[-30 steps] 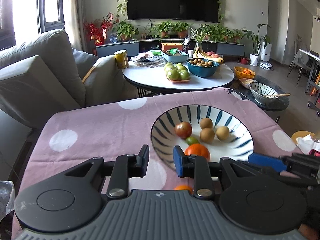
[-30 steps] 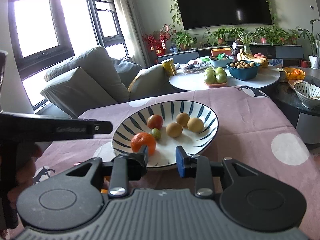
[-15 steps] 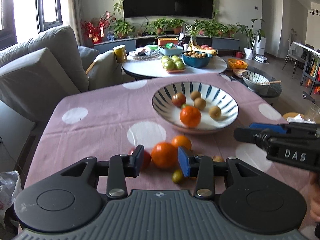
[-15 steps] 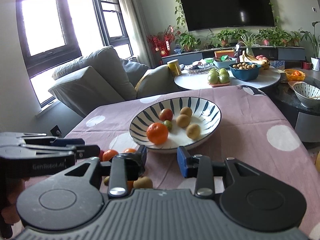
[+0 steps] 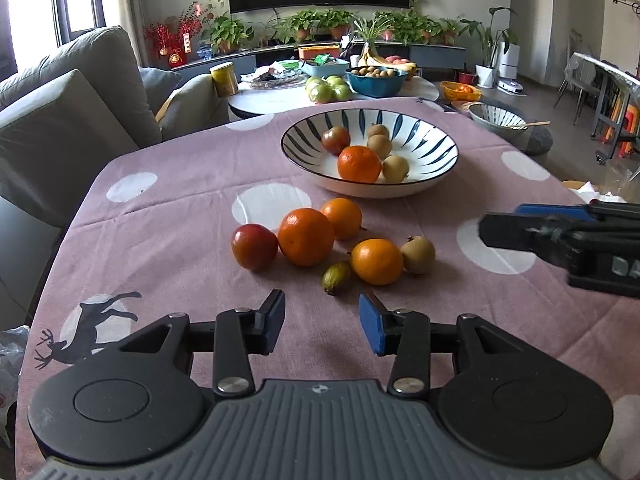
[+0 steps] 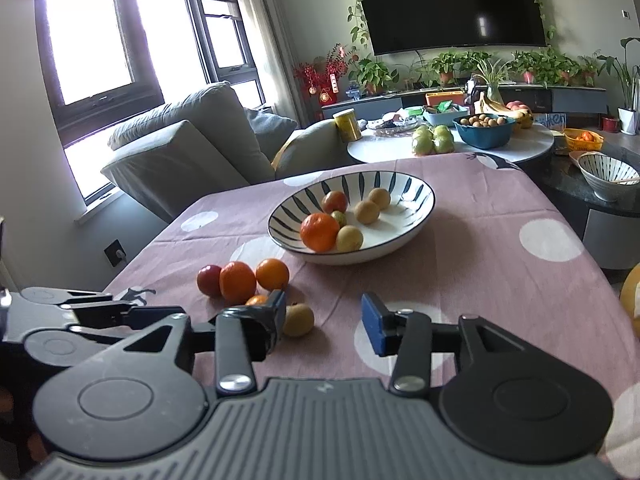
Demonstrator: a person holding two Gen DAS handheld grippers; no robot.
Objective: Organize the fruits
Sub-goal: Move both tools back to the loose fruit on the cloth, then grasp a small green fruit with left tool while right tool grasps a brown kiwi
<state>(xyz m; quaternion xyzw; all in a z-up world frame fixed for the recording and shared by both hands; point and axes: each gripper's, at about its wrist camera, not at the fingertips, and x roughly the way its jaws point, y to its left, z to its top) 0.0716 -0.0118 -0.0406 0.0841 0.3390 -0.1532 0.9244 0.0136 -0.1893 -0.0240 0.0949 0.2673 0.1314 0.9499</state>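
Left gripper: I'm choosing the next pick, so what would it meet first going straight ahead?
Probably the small green fruit, just ahead of the open left gripper, with an orange close behind; depth is uncertain.

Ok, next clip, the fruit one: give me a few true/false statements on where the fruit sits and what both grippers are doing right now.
1. The striped bowl holds an orange. True.
2. The left gripper is shut on an orange. False: its jaws are open and empty, short of the fruit.
3. A small green fruit lies on the tablecloth nearest the left gripper. True.
4. All fruit is already in the bowl. False: six pieces lie loose on the cloth, including a red fruit.
5. The right gripper is open and holds nothing. True.
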